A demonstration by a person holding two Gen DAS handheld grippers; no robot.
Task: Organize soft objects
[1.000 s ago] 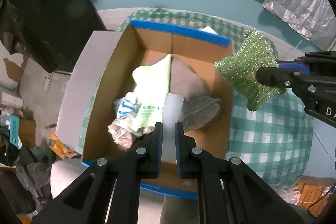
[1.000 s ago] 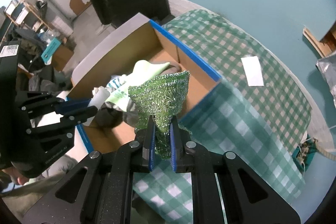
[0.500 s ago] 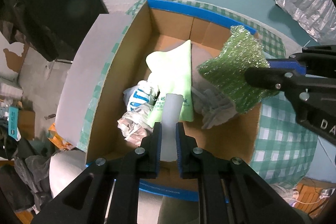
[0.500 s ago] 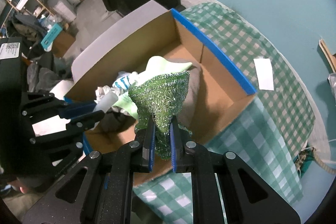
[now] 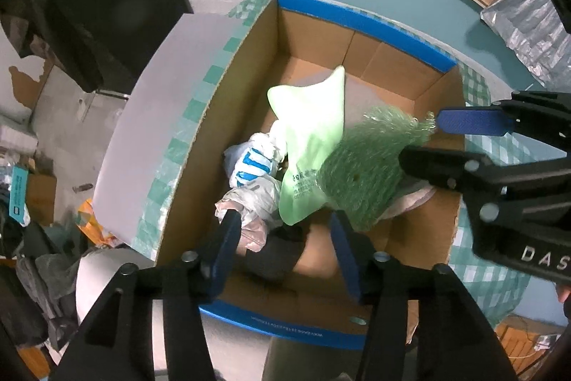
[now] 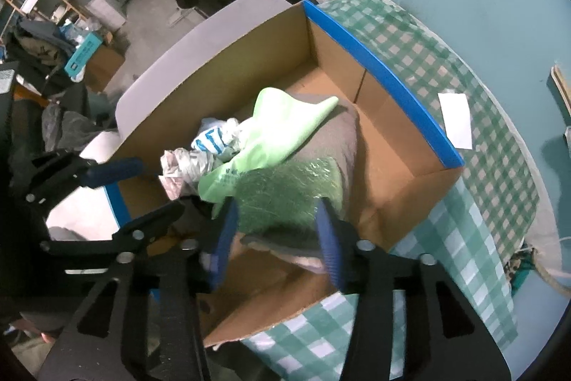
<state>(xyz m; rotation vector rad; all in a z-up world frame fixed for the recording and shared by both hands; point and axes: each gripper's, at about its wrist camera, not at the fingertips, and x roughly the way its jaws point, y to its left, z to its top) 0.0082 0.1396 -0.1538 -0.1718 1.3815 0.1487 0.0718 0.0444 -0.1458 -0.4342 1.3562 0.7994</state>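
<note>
An open cardboard box (image 5: pixel 364 24) (image 6: pixel 374 70) with blue edges holds soft things: a light green bag (image 5: pixel 310 134) (image 6: pixel 274 127), a blue-and-white crumpled bag (image 5: pixel 251 163) (image 6: pixel 210 138), a grey cloth (image 6: pixel 339 138) and a sparkly green scrubber (image 5: pixel 367 163) (image 6: pixel 285 191). My left gripper (image 5: pixel 283 252) is open and empty over the box's near end. My right gripper (image 6: pixel 274 238) is open just above the scrubber, which lies loose in the box. The white piece I held on the left is out of sight.
The box stands on a green checked tablecloth (image 6: pixel 492 166) with a white paper slip (image 6: pixel 455 120) on it. A grey flap (image 5: pixel 160 131) hangs off the box's left side. Floor clutter lies at the left (image 5: pixel 28 188).
Both grippers moved over the box and opened. The right one let go of the green scrubber, now in the box. The left one let go of the white piece.
</note>
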